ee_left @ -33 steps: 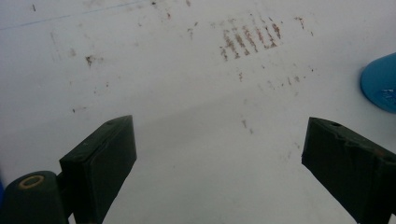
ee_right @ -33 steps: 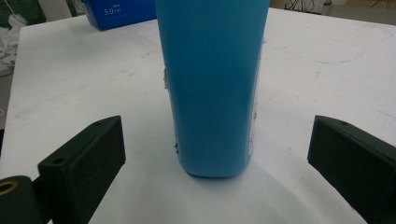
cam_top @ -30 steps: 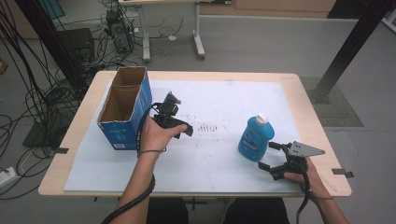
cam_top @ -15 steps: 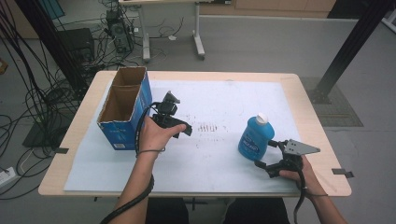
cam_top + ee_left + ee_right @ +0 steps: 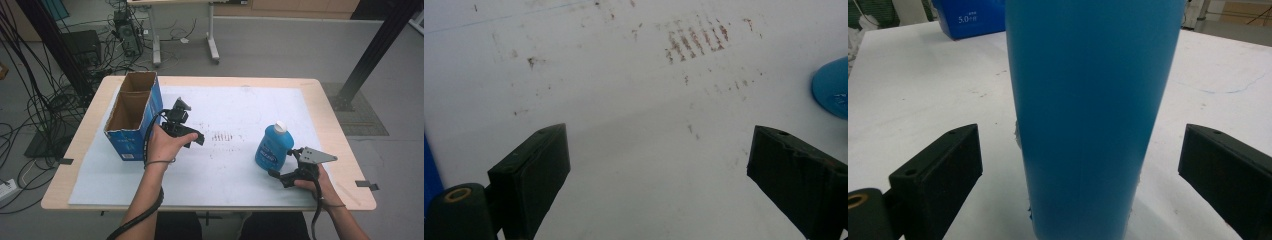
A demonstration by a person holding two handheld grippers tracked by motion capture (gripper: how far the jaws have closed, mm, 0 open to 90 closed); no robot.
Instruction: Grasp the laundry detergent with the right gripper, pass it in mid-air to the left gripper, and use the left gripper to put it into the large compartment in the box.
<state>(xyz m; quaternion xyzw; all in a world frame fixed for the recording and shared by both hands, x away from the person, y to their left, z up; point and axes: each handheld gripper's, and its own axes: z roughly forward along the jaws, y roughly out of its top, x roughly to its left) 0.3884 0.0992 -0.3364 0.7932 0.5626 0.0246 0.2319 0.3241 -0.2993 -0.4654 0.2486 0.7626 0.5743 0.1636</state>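
A: Right gripper view: right claw (image 5: pixel 1078 170) wide, blue bottle (image 5: pixel 1088 115) upright between jaws, untouched?
B: Yes. Left claw (image 5: pixel 659 165) wide too, empty over desk (image 5: pixel 624 100), beside blue box (image 5: pixel 132 112).

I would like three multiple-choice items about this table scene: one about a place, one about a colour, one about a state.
1. Where is the cardboard box?
A. the table's left side
B. the table's right side
C. on the floor

2. What colour is the bottle?
A. red
B. blue
C. green

3. How are the jaws of the right hand-held gripper?
A. shut on the bottle
B. shut, empty
C. open, bottle between them

Key: 1 A, the high view shows it left. 2 B, its body is blue. 3 C, gaps show beside the bottle.
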